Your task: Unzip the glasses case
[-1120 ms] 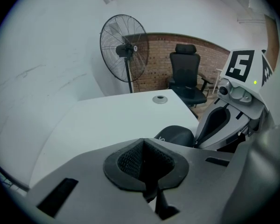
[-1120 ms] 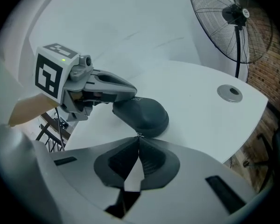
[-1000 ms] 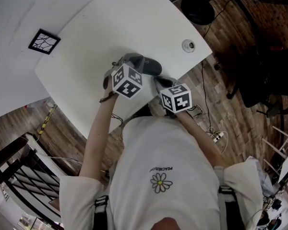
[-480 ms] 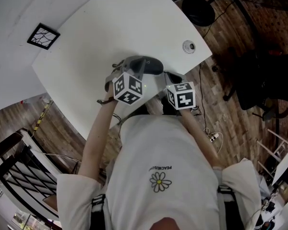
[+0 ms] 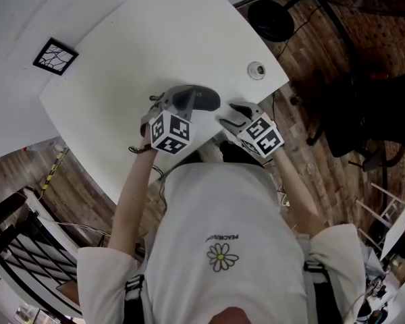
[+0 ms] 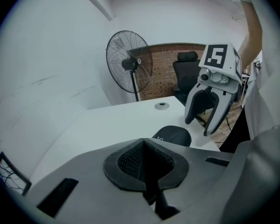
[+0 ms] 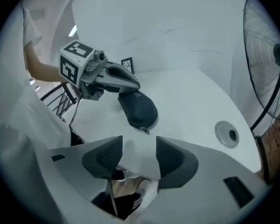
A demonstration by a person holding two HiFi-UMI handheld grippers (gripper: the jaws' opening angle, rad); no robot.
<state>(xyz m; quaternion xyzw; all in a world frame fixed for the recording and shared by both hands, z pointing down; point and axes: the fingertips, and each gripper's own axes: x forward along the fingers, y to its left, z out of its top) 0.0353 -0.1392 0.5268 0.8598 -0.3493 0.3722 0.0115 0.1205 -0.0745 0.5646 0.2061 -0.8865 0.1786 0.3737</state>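
— Head view: how far along?
— Barely begun, I'd judge: the dark oval zip-up glasses case [image 5: 201, 100] looks closed, near the white table [image 5: 155, 39] edge.
— Left gripper view?
— My left tongs [image 6: 147, 167] are pressed together, nothing seen between them.
— Right gripper view?
— Only it shows the small zip pull [image 7: 146, 131]. My right tongs [image 7: 137, 157] have just been opening; they're spread and empty.

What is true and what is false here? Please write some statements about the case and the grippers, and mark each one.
The glasses case lies on the white table. True.
The right gripper holds something between its jaws. False: the jaws have just been opening and stand apart, empty; the zipper pull lies beyond them.
The left gripper has its jaws together. True.
The round grommet is covered by the case. False: it shows bare, apart from the case.
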